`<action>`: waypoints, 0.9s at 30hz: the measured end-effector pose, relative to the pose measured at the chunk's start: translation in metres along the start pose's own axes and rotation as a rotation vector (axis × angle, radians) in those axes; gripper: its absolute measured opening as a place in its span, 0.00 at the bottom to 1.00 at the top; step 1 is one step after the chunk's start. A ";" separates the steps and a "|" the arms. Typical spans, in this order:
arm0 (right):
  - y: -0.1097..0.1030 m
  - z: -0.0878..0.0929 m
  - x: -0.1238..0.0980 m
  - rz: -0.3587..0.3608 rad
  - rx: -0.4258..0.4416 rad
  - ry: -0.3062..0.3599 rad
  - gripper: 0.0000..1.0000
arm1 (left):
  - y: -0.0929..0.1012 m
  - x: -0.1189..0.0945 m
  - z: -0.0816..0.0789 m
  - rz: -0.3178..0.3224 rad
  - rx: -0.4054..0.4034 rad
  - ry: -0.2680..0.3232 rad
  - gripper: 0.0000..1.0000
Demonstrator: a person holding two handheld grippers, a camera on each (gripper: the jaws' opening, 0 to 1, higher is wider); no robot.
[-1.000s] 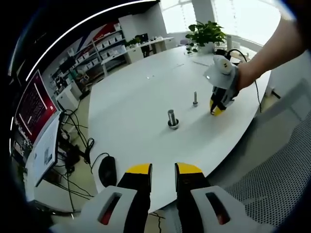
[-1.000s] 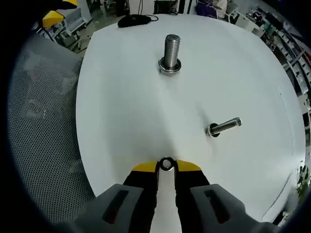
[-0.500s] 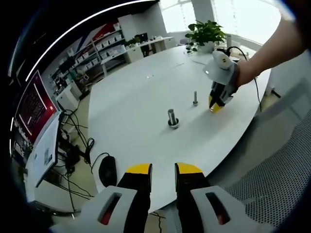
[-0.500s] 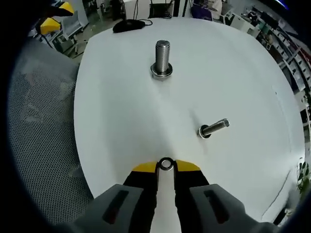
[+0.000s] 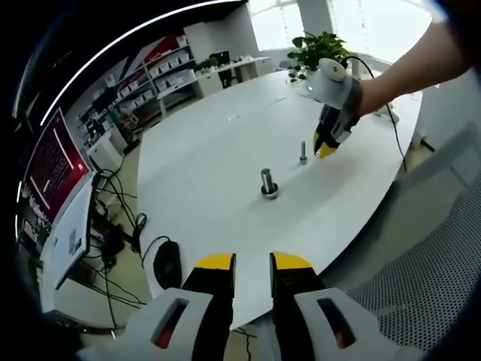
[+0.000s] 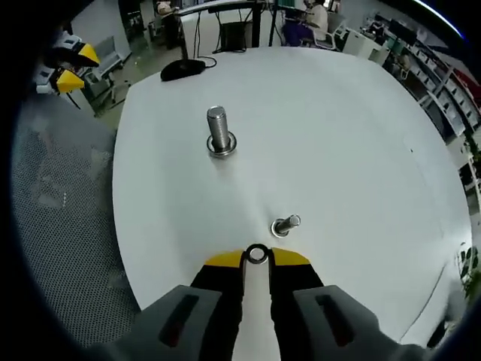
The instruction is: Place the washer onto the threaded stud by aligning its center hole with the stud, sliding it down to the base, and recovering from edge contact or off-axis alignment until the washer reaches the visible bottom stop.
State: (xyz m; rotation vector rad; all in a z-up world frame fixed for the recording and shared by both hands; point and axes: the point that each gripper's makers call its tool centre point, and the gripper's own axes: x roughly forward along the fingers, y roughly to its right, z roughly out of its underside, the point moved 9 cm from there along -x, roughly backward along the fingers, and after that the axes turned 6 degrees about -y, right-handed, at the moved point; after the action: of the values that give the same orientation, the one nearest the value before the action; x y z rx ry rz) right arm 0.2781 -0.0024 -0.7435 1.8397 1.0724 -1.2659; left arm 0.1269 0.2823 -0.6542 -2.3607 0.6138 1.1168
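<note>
I'm carrying the washer [image 6: 257,254] clamped in my right gripper [image 6: 257,259] toward the small stud [image 6: 286,225] at one o'clock; centring comes next.

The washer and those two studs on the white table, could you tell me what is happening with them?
A person's right gripper pinches a small washer between its yellow tips and holds it just above the thin threaded stud, not yet over it. The thicker stud, with a washer at its base, stands farther off on the white table. The left gripper hangs back at the table's edge, holding nothing.
</note>
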 end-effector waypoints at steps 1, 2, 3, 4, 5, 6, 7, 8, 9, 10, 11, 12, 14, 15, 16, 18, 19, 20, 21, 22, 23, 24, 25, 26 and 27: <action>0.002 -0.002 -0.003 0.006 0.000 0.011 0.14 | 0.000 0.000 0.000 0.001 0.000 0.000 0.16; 0.003 -0.003 -0.005 0.011 -0.002 0.020 0.14 | 0.000 0.000 0.000 0.002 0.001 0.001 0.16; 0.003 -0.004 -0.007 0.016 -0.003 0.029 0.14 | 0.001 0.000 0.000 0.003 0.001 0.001 0.16; 0.003 -0.006 -0.009 0.022 -0.007 0.036 0.14 | 0.001 0.000 0.000 0.006 0.001 0.003 0.16; 0.005 -0.007 -0.010 0.028 -0.016 0.044 0.14 | 0.001 0.000 0.000 0.007 0.002 0.004 0.16; 0.005 -0.008 -0.011 0.035 -0.032 0.047 0.14 | 0.001 0.000 -0.001 0.008 0.003 0.005 0.16; 0.006 -0.009 -0.012 0.043 -0.054 0.046 0.14 | 0.001 0.000 -0.001 0.007 0.004 0.004 0.16; 0.006 -0.010 -0.013 0.051 -0.075 0.042 0.14 | 0.001 0.000 -0.001 0.007 0.004 0.004 0.16; 0.007 -0.011 -0.014 0.064 -0.102 0.042 0.14 | 0.001 0.000 -0.001 0.008 0.004 0.006 0.16; 0.008 -0.012 -0.014 0.069 -0.110 0.043 0.14 | 0.001 0.000 -0.001 0.007 0.004 0.007 0.16; 0.008 -0.013 -0.015 0.070 -0.109 0.044 0.14 | 0.001 -0.001 -0.001 0.007 0.004 0.007 0.16; 0.009 -0.014 -0.016 0.072 -0.107 0.048 0.14 | 0.001 -0.001 -0.001 0.006 0.003 0.006 0.16; 0.010 -0.016 -0.016 0.078 -0.107 0.054 0.14 | 0.001 0.000 -0.001 0.006 0.001 0.006 0.16; 0.010 -0.017 -0.016 0.080 -0.110 0.054 0.14 | 0.001 -0.001 -0.001 0.006 0.000 0.008 0.16; 0.010 -0.018 -0.016 0.082 -0.115 0.053 0.14 | 0.001 -0.001 -0.001 0.007 -0.001 0.009 0.16; 0.009 -0.020 -0.014 0.082 -0.128 0.050 0.14 | 0.001 -0.001 -0.001 0.008 -0.001 0.009 0.16; 0.009 -0.020 -0.013 0.083 -0.134 0.047 0.14 | 0.001 -0.001 0.000 0.007 0.000 0.007 0.16; 0.009 -0.021 -0.013 0.085 -0.141 0.046 0.14 | 0.001 -0.001 0.000 0.006 0.000 0.008 0.16; 0.009 -0.022 -0.013 0.089 -0.151 0.045 0.14 | 0.001 -0.001 0.000 0.007 -0.002 0.010 0.16; 0.010 -0.022 -0.012 0.092 -0.156 0.044 0.14 | 0.000 -0.001 -0.001 0.007 -0.006 0.012 0.16; 0.010 -0.022 -0.011 0.093 -0.159 0.042 0.14 | 0.000 -0.001 -0.001 0.006 -0.006 0.012 0.16; 0.011 -0.022 -0.011 0.095 -0.161 0.039 0.14 | 0.000 -0.001 -0.001 0.007 -0.008 0.012 0.16; 0.012 -0.022 -0.010 0.095 -0.161 0.036 0.14 | 0.000 -0.001 -0.001 0.009 -0.009 0.012 0.16; 0.013 -0.022 -0.010 0.096 -0.162 0.033 0.14 | 0.000 -0.001 -0.001 0.010 -0.008 0.011 0.16; 0.013 -0.022 -0.010 0.095 -0.159 0.031 0.14 | 0.001 0.000 -0.001 0.010 -0.007 0.011 0.16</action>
State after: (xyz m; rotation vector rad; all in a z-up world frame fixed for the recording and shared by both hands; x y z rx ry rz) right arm 0.2971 0.0075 -0.7264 1.7728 1.0582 -1.0694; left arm 0.1267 0.2816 -0.6535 -2.3737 0.6267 1.1124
